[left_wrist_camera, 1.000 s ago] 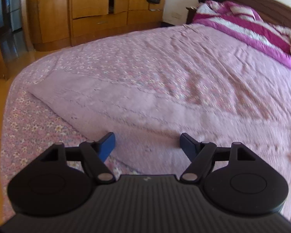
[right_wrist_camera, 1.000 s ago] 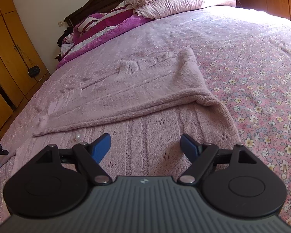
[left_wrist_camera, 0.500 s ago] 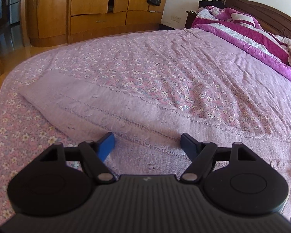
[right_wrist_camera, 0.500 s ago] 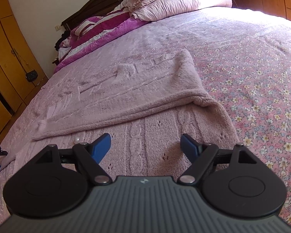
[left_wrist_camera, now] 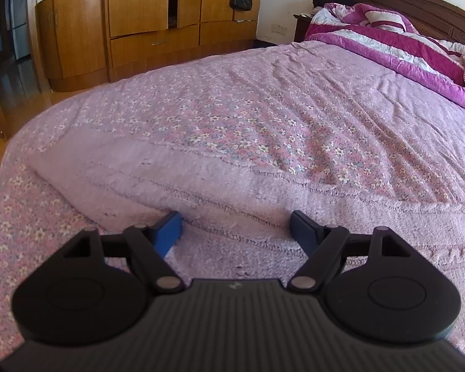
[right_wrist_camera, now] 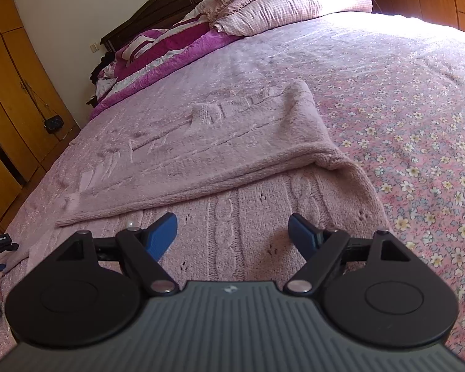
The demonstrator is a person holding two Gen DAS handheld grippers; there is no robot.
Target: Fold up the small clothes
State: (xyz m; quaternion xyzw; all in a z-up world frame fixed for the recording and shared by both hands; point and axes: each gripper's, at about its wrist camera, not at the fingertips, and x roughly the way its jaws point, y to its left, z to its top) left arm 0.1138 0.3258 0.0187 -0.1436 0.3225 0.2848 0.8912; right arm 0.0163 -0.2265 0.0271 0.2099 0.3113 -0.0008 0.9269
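Sweater [right_wrist_camera: 232, 161] is lying partly folded on the flowered bed [right_wrist_camera: 418, 124]. Left gripper [left_wrist_camera: 236, 226] is hovering over its knit edge, jaws spread, grasping nothing. Right gripper [right_wrist_camera: 232, 232] is hovering over the cable-knit part, likewise released.

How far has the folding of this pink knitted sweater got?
Done: one side of the pink knitted sweater lies folded over its cable-knit body on the floral bedspread. In hand: nothing; left tongs and right tongs are open above it. Left: remaining folds.
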